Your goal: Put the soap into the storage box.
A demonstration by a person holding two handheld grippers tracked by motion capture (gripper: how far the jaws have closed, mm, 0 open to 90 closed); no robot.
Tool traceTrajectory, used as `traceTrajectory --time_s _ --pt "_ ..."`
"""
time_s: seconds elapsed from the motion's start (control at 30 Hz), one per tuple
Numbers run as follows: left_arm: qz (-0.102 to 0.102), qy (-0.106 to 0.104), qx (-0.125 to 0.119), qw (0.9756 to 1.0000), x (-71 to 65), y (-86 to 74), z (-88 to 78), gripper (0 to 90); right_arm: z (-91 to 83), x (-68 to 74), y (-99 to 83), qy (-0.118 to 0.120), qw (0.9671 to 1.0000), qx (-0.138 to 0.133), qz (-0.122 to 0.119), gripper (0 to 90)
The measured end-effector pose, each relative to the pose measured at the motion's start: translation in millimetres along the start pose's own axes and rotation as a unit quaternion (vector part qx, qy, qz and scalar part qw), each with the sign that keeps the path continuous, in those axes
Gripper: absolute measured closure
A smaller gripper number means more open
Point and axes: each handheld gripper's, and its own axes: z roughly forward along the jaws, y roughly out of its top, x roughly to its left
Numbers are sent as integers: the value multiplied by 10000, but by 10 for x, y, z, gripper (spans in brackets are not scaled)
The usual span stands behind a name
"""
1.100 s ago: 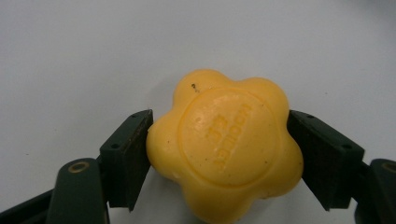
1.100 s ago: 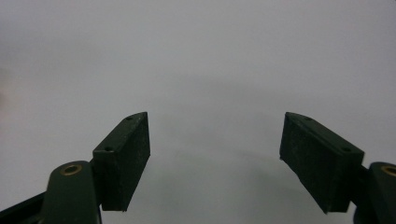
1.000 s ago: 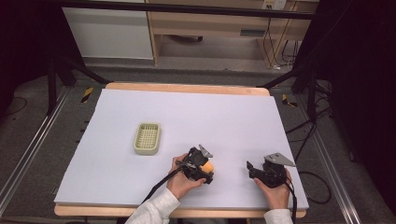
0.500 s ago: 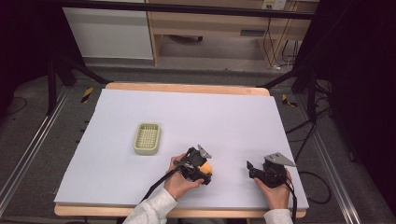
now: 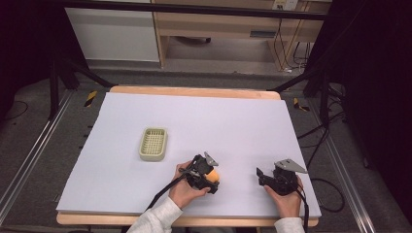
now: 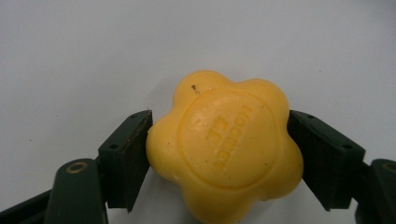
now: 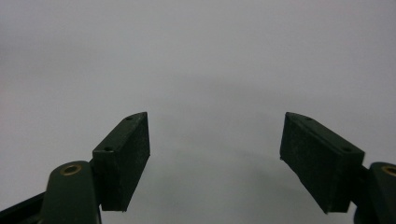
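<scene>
Left gripper (image 6: 219,154): pinched yellow soap (image 6: 224,149) by its lobed sides, low over table (image 5: 233,121), likely for carrying | Right gripper (image 7: 215,158): spread, empty, parked aside | Basket (image 5: 153,143): apart, plausibly the soap's destination

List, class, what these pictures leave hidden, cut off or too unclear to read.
- Yellow soap: the raised lettering is too soft to read in the left gripper view; the bottom edge cuts off its lower lobes.
- The same soap in the high view: mostly hidden behind the left claw.
- Basket: too small in the high view to tell whether anything lies inside.
</scene>
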Motion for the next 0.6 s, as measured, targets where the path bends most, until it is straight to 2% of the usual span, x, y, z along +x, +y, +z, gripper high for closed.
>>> traceTrajectory --time_s 0.2,0.43,0.6 --pt "-69 -1 47 10000 10 20 52 244 1 -1 -1 9 10000 12 -3 240" --pt "-133 112 118 9998 -18 40 58 253 1 2 -1 14 10000 20 -9 240" --pt "-122 74 58 9999 -13 27 56 255 2 1 0 14 10000 22 -12 241"
